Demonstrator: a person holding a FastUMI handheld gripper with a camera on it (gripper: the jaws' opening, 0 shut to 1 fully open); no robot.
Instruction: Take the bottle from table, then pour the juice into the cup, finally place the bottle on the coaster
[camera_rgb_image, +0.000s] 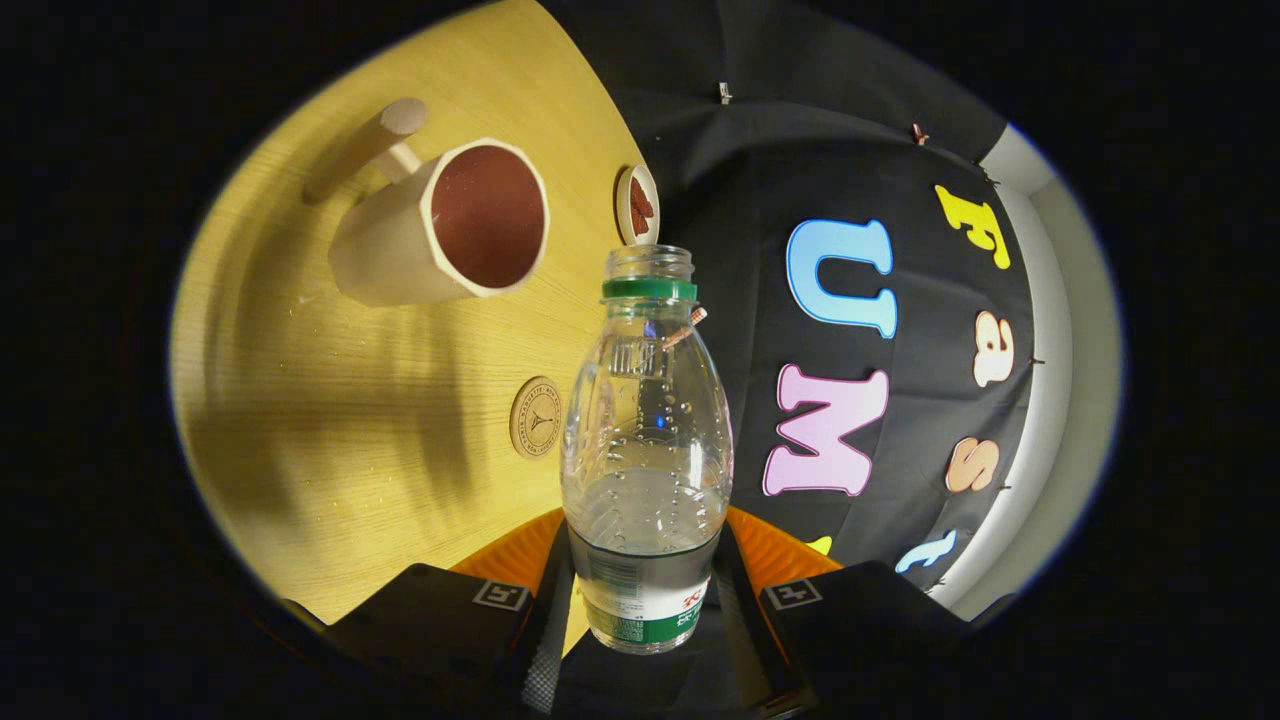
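One clear plastic bottle (646, 440) sits clamped between the two fingers of the gripper (645, 600), which press on its labelled lower body from both sides, so the gripper is closed on it. The bottle is uncapped, with a green ring below its open neck, and it holds clear liquid in its lower part, with bubbles clinging to the wall above the liquid line. It is held up off the table (330, 400), and the view is tilted, so the wooden surface runs up along one side of the bottle and the booth's black cloth wall (850, 150) along the other.

Just beside the bottle's middle, flat on the surface, lies a small round wooden coaster (537, 417) with an emblem on it. Well beyond the fingers, on the far part of the surface, stands a pale faceted cup (440, 228) with a dark reddish inside and a peg-like wooden handle; its mouth faces the camera. Near the table's edge by the cloth, just past the bottle's neck, is a second small round disc (637, 205) with a reddish mark on it. Shadows fall across the near part of the surface.
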